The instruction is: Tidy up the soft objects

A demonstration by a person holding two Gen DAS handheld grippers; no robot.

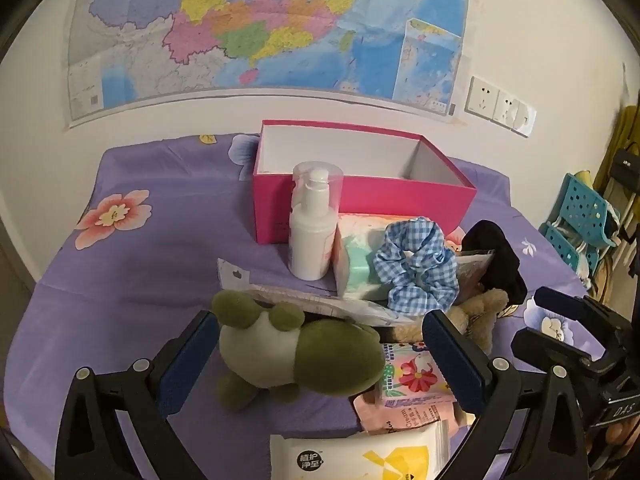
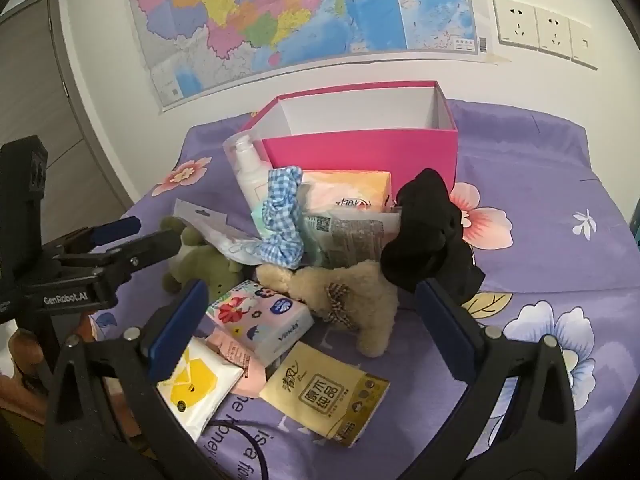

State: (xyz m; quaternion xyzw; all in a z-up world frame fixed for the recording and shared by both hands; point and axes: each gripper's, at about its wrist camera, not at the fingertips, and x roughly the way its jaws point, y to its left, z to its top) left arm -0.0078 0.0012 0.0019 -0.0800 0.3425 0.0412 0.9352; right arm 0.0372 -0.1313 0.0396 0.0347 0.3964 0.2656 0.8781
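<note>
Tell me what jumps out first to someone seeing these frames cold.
The open pink box at the back of the purple flowered bedspread, its inside bare as far as shown, with a colourful wall map above it. In front lies a jumble: green frog plush between the open fingers of the left hand-held gripper, blue gingham scrunchie, tan plush dog, and tissue packs.

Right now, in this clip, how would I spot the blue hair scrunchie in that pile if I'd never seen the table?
Find the open pink box at the back of the purple flowered cloth. Just in front of it stands a white pump bottle, and to that bottle's right the scrunchie lies on a tissue pack. It is the only blue-and-white checked ruffled ring; the black scrunchie beside it is plain.
</note>
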